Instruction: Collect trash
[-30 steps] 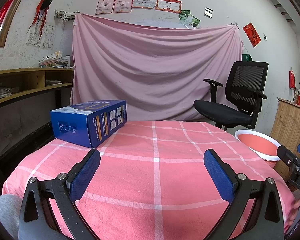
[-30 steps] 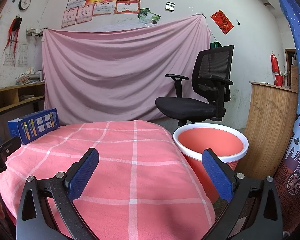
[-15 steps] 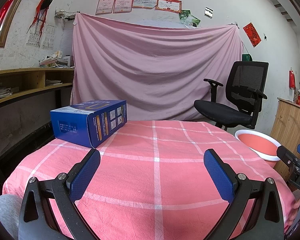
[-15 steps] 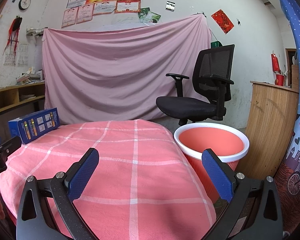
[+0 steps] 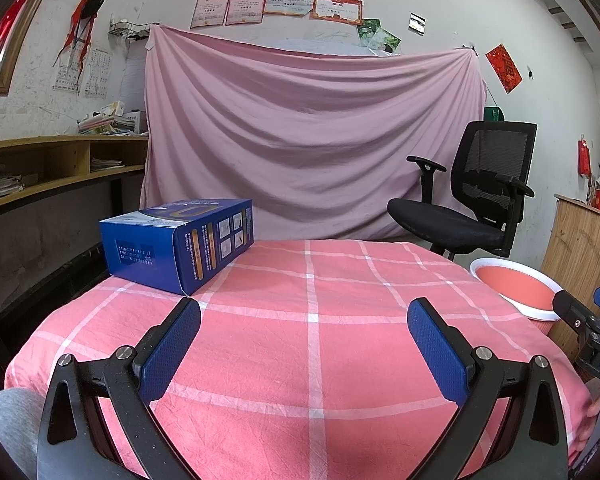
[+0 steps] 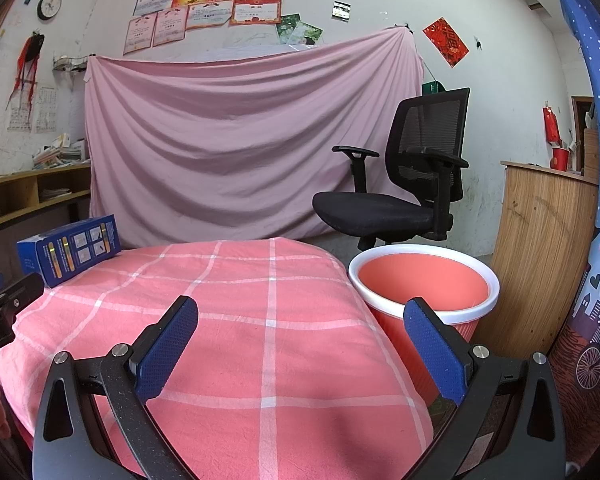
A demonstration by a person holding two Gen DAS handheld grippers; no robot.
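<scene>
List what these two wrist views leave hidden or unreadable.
- Bin bottom: right wrist view, its own wall hides it; left wrist view, the table hides all but the rim.
- Blue box print: both views, too small to read.
- Right gripper: left wrist view, cut off by the edge.

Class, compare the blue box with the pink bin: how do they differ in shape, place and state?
The blue box is rectangular and closed; the pink bin is round, open-topped and looks empty. The box lies on the checked tablecloth at its far left; the bin stands lower, beside the table's right edge. Neither is touched by a gripper.
</scene>
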